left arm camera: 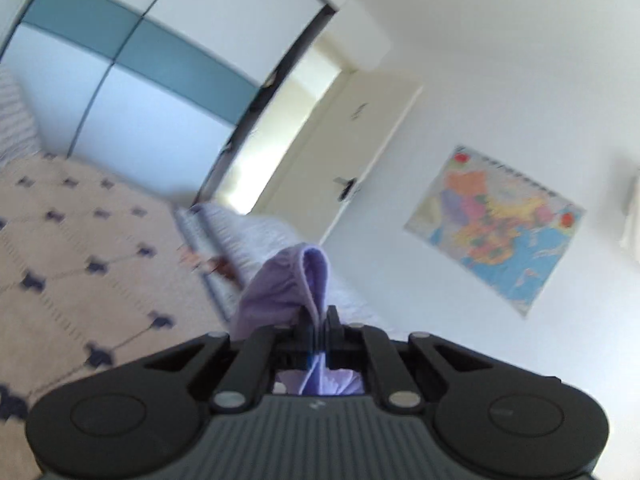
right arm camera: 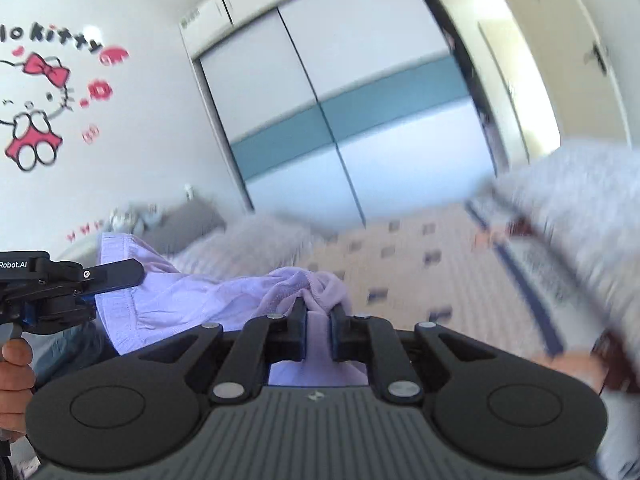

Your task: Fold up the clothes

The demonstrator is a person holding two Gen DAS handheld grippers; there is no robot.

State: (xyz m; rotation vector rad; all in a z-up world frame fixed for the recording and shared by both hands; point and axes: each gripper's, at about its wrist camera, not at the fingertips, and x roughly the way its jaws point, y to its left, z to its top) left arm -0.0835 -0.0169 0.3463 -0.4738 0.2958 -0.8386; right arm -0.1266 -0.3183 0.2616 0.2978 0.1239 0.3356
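Observation:
A lilac garment [left arm camera: 276,292] is bunched up in front of my left gripper [left arm camera: 319,320], whose jaws are shut on a fold of its hem. In the right wrist view the same lilac garment [right arm camera: 188,296] stretches between both grippers, lifted above the bed. My right gripper [right arm camera: 319,312] is shut on a gathered edge of the cloth, which passes between its pads. At the left edge of that view the left gripper [right arm camera: 132,274] pinches the other end, level with the right one. The rest of the garment hangs below, out of sight.
Below lies a bed with a beige cover [left arm camera: 80,240] dotted with dark blue marks, and grey striped bedding [right arm camera: 568,216] at its side. A wardrobe with a teal band [right arm camera: 360,120], an open door [left arm camera: 352,152] and a wall map [left arm camera: 500,224] stand beyond. A person's hand [right arm camera: 14,372] holds the left gripper's handle.

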